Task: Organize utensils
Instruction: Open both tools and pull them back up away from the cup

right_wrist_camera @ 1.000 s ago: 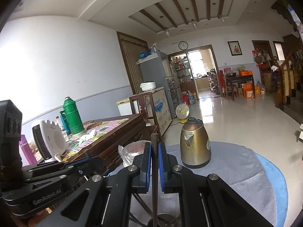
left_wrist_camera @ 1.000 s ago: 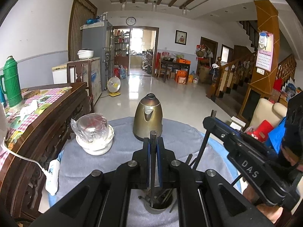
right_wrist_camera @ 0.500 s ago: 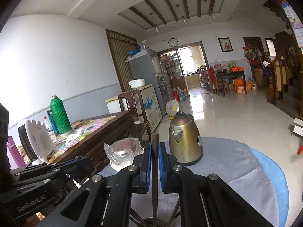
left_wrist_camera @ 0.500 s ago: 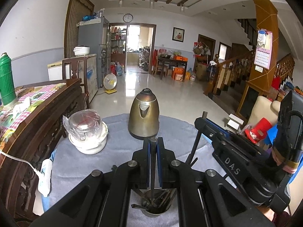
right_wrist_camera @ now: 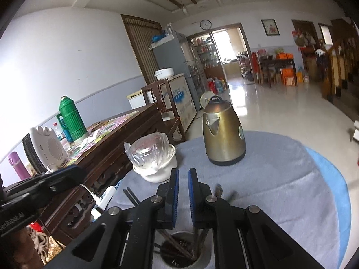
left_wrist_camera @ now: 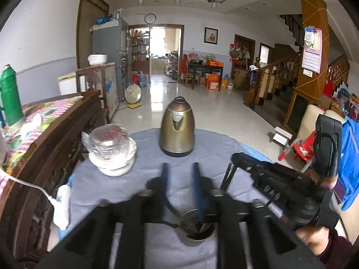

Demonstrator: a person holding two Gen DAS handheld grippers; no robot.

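Note:
A metal utensil cup [left_wrist_camera: 194, 241] holding several dark utensils stands on the grey cloth just under both grippers. My left gripper [left_wrist_camera: 181, 180] hangs above it. Its jaws are opening, blurred, with nothing between the blue pads [left_wrist_camera: 165, 179]. A dark handle [left_wrist_camera: 171, 207] leans out of the cup below them. My right gripper [right_wrist_camera: 183, 191] is over the same cup [right_wrist_camera: 203, 260]. Its jaws are opening too, a narrow gap with nothing in it. Blurred utensil ends [right_wrist_camera: 218, 189] stick up beside it. From the left wrist view the right gripper [left_wrist_camera: 233, 157] comes in from the right.
A brass kettle [left_wrist_camera: 177, 132] stands at the far middle of the round table [left_wrist_camera: 125, 186]. A plastic-wrapped white bowl [left_wrist_camera: 111, 148] sits at its left. A white power strip [left_wrist_camera: 61, 204] hangs at the left edge by a dark wooden table [left_wrist_camera: 56, 134]. A person's hand [left_wrist_camera: 314, 237] holds the right gripper.
The dark stick that each gripper pinched is gone from between its pads. The left jaws have spread apart. Both grippers have sunk toward the cup.

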